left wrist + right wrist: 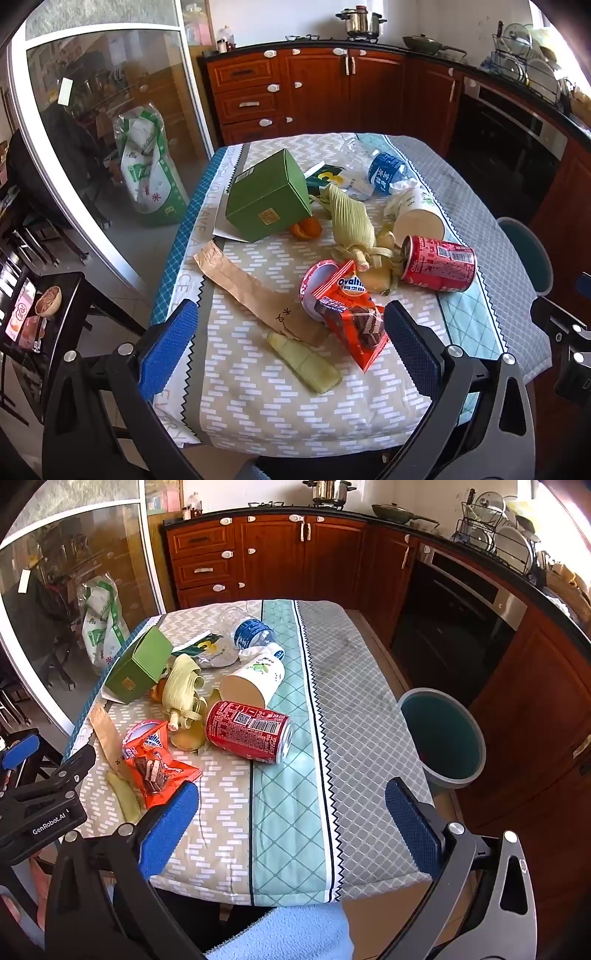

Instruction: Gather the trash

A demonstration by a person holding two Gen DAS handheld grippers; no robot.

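In the left wrist view, my left gripper [291, 338] was spread wide and empty above the near part of the table [258, 406]. The trash lay in one heap: an orange snack bag [351, 314] just ahead of me, a green peel strip [304, 363] beside it, a brown paper sleeve [240, 284] running from near right to far left, and a red can [437, 264] on its side. I judged the snack bag the best first pick, taken across its narrow width.

In the right wrist view, my right gripper [291, 816] was also wide and held nothing. The can [248, 731] lay with its long axis across the picture, its top end to the right, towards the bin [443, 738] on the floor beside the table. I should close across its round body, not on its ends.
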